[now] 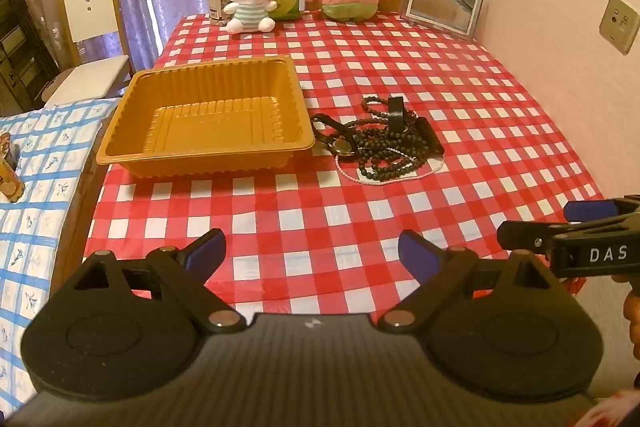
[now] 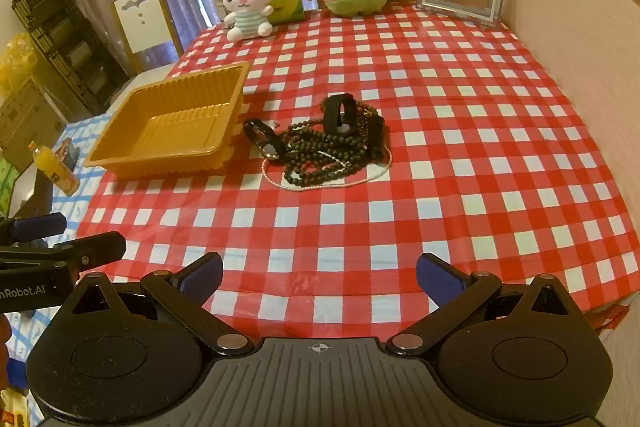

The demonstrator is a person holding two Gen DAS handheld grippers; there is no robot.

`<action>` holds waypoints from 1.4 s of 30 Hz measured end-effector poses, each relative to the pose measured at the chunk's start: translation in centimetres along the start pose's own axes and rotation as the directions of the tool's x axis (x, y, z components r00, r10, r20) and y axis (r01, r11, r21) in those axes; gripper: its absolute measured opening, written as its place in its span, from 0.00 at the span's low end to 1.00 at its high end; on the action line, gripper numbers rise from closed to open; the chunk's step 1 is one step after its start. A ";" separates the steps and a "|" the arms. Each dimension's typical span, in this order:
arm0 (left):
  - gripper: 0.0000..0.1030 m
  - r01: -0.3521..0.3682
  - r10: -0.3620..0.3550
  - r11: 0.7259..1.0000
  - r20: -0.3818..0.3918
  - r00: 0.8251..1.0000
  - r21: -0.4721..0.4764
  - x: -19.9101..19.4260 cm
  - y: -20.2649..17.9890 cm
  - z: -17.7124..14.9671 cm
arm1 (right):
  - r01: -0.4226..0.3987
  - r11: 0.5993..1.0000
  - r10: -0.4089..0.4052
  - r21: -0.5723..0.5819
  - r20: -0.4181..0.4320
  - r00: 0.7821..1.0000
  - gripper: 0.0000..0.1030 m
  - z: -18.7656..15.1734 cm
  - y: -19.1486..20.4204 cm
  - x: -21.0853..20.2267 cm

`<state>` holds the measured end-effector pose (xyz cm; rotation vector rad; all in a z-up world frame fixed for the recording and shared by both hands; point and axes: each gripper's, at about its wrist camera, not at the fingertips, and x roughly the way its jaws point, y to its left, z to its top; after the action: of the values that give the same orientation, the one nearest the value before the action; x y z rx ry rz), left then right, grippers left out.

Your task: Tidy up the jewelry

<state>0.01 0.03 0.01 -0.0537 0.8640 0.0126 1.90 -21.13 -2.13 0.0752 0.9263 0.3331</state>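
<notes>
- Left claw [image 1: 312, 247] stands wide with nothing between its blue pads, hovering over the near edge of the checkered surface [image 1: 400, 67], well short of the gold tray [image 1: 208, 115].
- Right claw [image 2: 319, 277] is equally wide and holds nothing.
- Jewelry pile [image 2: 324, 145] of dark beads, a pale thin necklace and black bands lies just right of the tray, touching its corner.
- Two plush toys sit beyond the tray at the far edge.

Black left gripper [image 1: 310, 251], right gripper [image 2: 318, 277], blue pads [image 1: 208, 249], silver screws, white lettering
</notes>
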 end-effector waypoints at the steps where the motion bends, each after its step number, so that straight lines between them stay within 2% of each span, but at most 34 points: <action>1: 0.90 -0.001 0.001 1.000 0.000 1.000 0.000 0.0 0.0 0.0 | 0.001 1.000 -0.001 -0.001 0.001 1.000 1.00 0.0 0.0 0.0; 42: 0.90 -0.008 0.008 1.000 0.016 1.000 0.000 -0.9 0.2 -0.1 | -0.005 1.000 0.005 0.000 0.011 1.000 1.00 -0.1 0.1 -0.3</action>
<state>-0.69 0.24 0.60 -0.0500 0.8488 0.0205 1.63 -21.09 -1.96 0.0788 0.9154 0.3369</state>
